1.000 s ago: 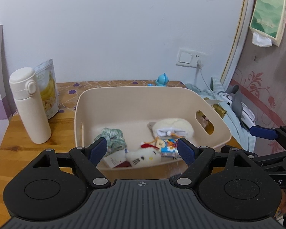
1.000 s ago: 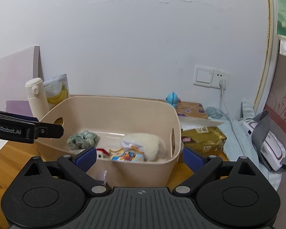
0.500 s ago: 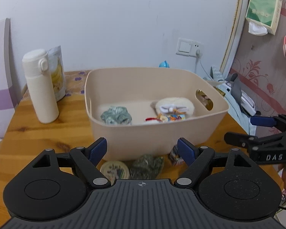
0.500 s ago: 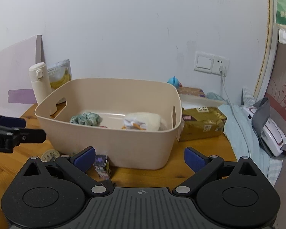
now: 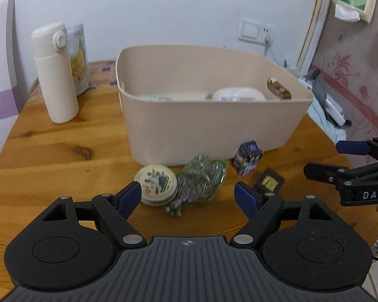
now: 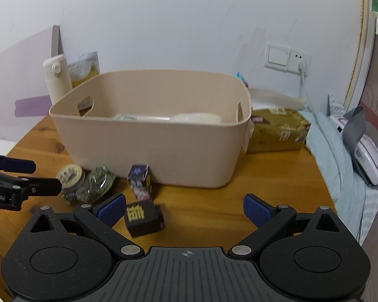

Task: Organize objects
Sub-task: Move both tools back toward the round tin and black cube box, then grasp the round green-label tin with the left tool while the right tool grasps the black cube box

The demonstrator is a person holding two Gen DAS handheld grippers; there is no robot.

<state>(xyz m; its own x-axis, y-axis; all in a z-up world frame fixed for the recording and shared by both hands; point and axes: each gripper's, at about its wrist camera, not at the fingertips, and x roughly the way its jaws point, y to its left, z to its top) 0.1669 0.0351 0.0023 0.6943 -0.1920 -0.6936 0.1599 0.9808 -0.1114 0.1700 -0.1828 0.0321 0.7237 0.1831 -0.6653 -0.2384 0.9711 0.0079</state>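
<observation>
1. Left tool [image 5: 187, 197]: jaws spread wide, holding nothing, low over the bench [image 5: 50, 156] in front of the bin [image 5: 214, 136].
2. Right tool [image 6: 184, 207]: jaws also apart and empty; it shows at the right edge of the left view.
3. Step in hand, as I judge it: pick up a loose item in front of the bin and drop it in. Four remain out, so the task looks partly done.
4. Left tool targets: round tin [image 5: 159, 184] just ahead of the left finger, green foil packet [image 5: 201, 178] touching the tin and roughly centred between the fingers.
5. Right tool targets: black box with yellow print [image 6: 144, 217] just beside its left finger, purple patterned box [image 6: 140, 181] a little further ahead, near the bin wall.
6. Doing it well: centre one item between the fingers before closing. Tin and packet touch, so come in clear of the neighbour or both will drag.
7. The packet is soft and crinkly, so grip its bulk, not an edge. The tin is flat and low, so get the fingers down to the bench and pinch across the rim.
8. Lift above the bin rim before moving over; the wall is tall and close.
9. Bin already holds a white plush [image 5: 239, 94] and something green, mostly hidden by the wall.
10. Further out: white flask [image 5: 55, 73] left of the bin, gold package [image 6: 277, 132] right of it.
</observation>
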